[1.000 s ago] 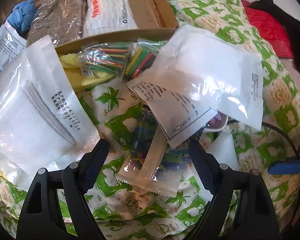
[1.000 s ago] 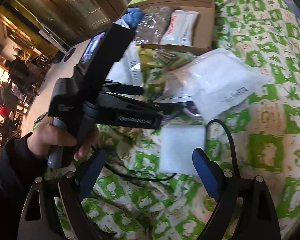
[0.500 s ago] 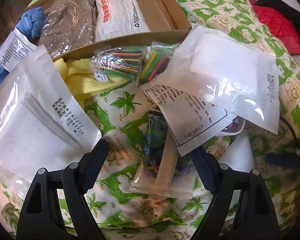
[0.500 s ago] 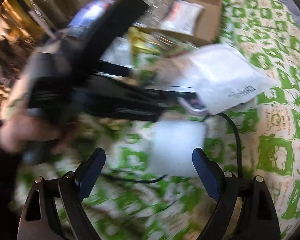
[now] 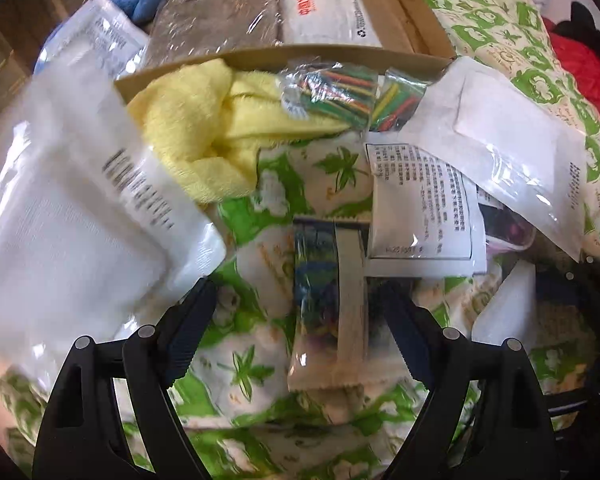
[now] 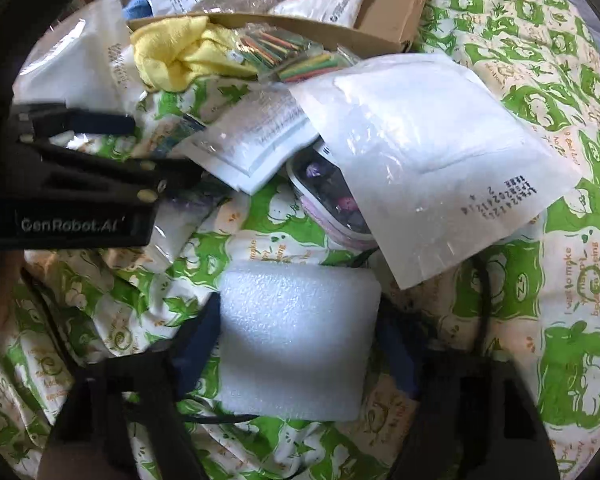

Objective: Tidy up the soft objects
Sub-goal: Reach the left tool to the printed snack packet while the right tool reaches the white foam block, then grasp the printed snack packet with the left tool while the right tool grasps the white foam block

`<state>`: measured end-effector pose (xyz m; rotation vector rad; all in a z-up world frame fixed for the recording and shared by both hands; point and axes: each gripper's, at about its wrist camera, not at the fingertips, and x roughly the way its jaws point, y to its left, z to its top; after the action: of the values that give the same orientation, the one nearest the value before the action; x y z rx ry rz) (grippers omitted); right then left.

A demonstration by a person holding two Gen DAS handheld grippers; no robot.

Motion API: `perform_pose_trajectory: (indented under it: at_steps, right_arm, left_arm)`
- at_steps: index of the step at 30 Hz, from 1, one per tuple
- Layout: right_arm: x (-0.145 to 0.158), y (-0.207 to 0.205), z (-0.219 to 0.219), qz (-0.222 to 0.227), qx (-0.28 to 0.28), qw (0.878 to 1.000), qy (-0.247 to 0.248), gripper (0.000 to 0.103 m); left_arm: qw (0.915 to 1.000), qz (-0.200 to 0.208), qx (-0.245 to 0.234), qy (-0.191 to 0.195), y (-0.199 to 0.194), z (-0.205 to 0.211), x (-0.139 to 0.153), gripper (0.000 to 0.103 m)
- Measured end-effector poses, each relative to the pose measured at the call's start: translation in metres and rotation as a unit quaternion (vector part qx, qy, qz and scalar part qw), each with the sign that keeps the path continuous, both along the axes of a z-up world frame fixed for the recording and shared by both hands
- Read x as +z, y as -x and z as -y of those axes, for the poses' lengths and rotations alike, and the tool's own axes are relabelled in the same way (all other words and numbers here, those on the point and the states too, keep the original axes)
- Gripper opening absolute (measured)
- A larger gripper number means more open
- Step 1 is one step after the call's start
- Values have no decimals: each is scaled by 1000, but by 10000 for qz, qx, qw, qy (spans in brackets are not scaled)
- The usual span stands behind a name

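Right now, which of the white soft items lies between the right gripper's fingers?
The white foam block, bare and unpackaged, between the right gripper's fingers. The other white items are sealed plastic pouches, like the large pouch beyond it.

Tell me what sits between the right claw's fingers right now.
The white foam block fills the gap between the right claw fingers, which have just been closing around it, lying on the green-patterned sheet. The right wrist view shows it.

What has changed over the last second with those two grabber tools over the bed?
The right gripper has come down around the white foam block, its jaws just closing against the block's sides. The left gripper has drifted closer over the clear packet, jaws open. The cardboard box, yellow cloth and white pouches stayed put.
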<state>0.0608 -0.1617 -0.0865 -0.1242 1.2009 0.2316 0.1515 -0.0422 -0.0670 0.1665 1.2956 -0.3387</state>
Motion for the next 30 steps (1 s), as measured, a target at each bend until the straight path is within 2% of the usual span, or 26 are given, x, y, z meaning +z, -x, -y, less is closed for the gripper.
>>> perform_pose_trajectory:
  at_steps: [4,7,12,20,25,30]
  right_arm:
    - [15,12,-2,259,155,9991,-289,67]
    - [25,20,0,288,213,9980,-521,67]
    - [28,16,11,251,18,9985,-495,67]
    - [38,27,21,345,58,9985,-416,67]
    - [36,34,17,362,-15,9982,-485,67]
    - [37,34,17,378,-36,9978,-536,67]
  left_arm:
    - [9999,37,-63,-107,10,1,1,85]
    - [9999,12,-80,-142,20,21,-2,86]
    - [9994,29,-150,-303,14,42,-12,98]
    - [9967,250,-363,-680,33,65,-12,98]
    - [9950,319,-243,-915,40,55,-5,98]
    - [9943,3,-475,-952,45,57,-17,98]
